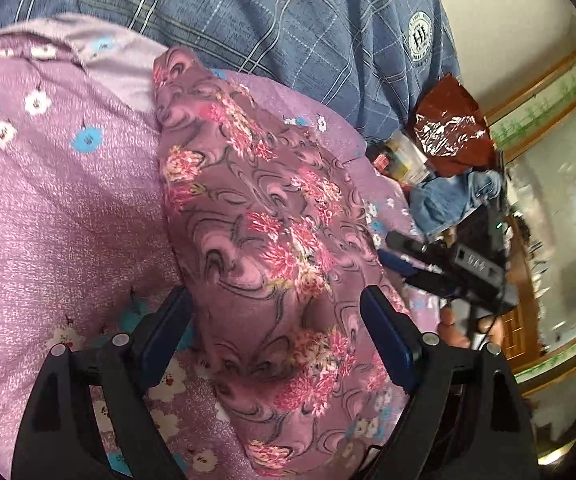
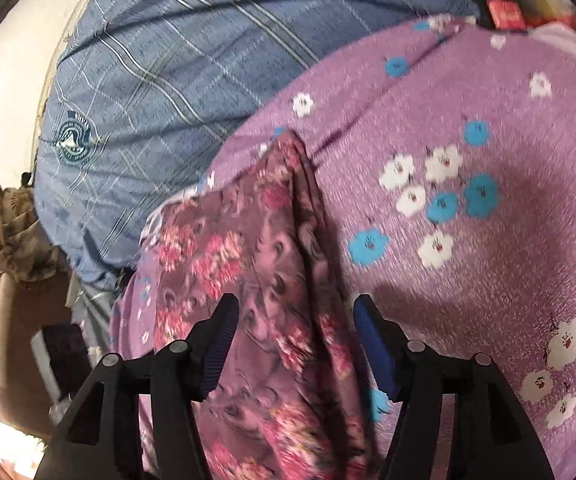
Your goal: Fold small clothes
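Note:
A small mauve garment (image 1: 272, 240) printed with pink flowers lies as a long folded strip on the purple bedsheet (image 1: 48, 200). My left gripper (image 1: 276, 312) stands wide open astride its near end, and the pads do not press the cloth. The right gripper (image 1: 388, 249) shows at the strip's right side in the left wrist view, with a hand (image 1: 456, 328) behind it. In the right wrist view the garment (image 2: 248, 264) runs up between the fingers of the right gripper (image 2: 296, 320). That gripper is open, with a gap between the cloth and the blue pad (image 2: 372, 344).
The bedsheet (image 2: 468, 280) has white and blue flowers. A person in a blue plaid shirt (image 1: 288, 20) sits close behind the garment. A red-brown plastic bag (image 1: 448, 128), a blue cloth (image 1: 448, 200) and small boxes (image 2: 504, 12) lie at the bed's edge.

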`<state>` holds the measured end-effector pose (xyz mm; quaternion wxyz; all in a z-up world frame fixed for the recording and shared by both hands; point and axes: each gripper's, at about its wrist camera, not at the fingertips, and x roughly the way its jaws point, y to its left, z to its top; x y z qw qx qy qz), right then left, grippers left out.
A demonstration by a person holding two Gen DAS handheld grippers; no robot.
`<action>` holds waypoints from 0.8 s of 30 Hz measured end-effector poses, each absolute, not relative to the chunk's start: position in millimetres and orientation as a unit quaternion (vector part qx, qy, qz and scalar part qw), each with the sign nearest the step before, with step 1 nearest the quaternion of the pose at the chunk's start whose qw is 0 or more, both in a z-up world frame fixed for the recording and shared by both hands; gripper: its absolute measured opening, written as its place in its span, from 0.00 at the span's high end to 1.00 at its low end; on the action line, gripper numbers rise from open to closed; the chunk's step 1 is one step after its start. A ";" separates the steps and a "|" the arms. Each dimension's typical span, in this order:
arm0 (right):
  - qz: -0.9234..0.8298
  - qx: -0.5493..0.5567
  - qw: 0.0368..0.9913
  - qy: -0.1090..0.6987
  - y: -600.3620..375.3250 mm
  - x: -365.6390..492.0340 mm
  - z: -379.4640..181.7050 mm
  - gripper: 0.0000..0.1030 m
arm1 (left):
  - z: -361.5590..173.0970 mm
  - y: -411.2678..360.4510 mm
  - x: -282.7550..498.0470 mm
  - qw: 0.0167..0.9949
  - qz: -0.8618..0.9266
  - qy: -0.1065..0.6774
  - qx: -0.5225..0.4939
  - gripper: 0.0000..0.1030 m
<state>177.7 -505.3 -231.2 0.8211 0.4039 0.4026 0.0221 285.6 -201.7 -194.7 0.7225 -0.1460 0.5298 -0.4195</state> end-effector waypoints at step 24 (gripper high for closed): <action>-0.115 0.070 0.904 0.405 -383.7 196.9 -192.5 0.39 | -186.2 -236.2 261.3 0.802 -0.374 0.465 0.005 0.16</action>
